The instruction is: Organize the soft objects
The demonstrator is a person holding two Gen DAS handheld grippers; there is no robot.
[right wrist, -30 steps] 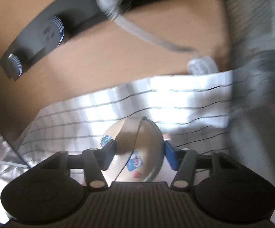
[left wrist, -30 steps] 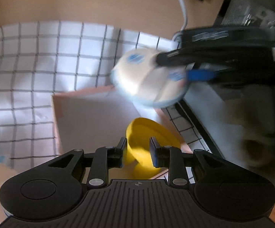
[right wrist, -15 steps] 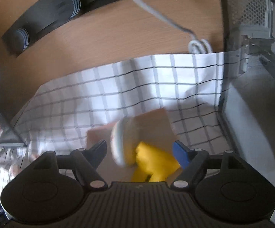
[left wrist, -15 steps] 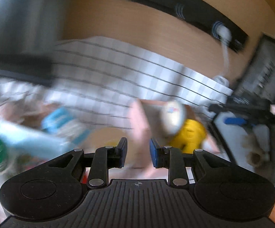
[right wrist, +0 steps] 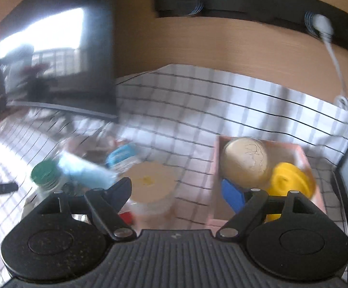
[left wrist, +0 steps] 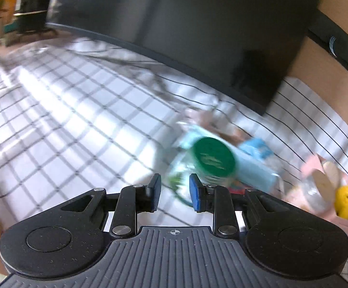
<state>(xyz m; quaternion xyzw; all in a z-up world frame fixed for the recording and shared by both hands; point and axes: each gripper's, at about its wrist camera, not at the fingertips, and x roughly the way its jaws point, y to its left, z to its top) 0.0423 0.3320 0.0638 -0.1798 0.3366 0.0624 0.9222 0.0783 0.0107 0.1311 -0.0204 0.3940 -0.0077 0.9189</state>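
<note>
Two claws, one in each hand. Left claw (left wrist: 174, 192) with its blue pads only a little apart, pinching nothing, hanging over the checked cloth (right wrist: 198, 100). Right claw (right wrist: 178, 188) spread wide, having just been opening, with nothing gripped between its fingers.

One pink box (right wrist: 303, 153), square with low walls, near the right edge of the cloth. Inside it two soft things: one cream ball (right wrist: 246, 160), round and a bit cracked on its skin, and one yellow squishy toy (right wrist: 291, 180), smooth and shiny. Touching each other, ball on the left, toy on the right. Just beyond the blue pad of the right claw.

Left of the box, a small heap: one clear bottle (right wrist: 82, 170) lying on its side with a light blue label and one ridged green cap (right wrist: 44, 175), one blue packet (right wrist: 123, 154), and one round tub with a flat cream lid (right wrist: 149, 182). More in the heap, but too blurry to tell.

One big black screen (right wrist: 53, 48) standing on the far left part of the cloth, shiny like glass. One white cable (right wrist: 334, 57) running down from a long black strip (right wrist: 258, 2) to the cloth's far corner.

Plenty of bare cloth between the heap and the box, and more behind both. Brown wooden tabletop (right wrist: 222, 48) showing past the far edge of the cloth. Cloth white with thin dark lines in squares, a little wrinkled.
</note>
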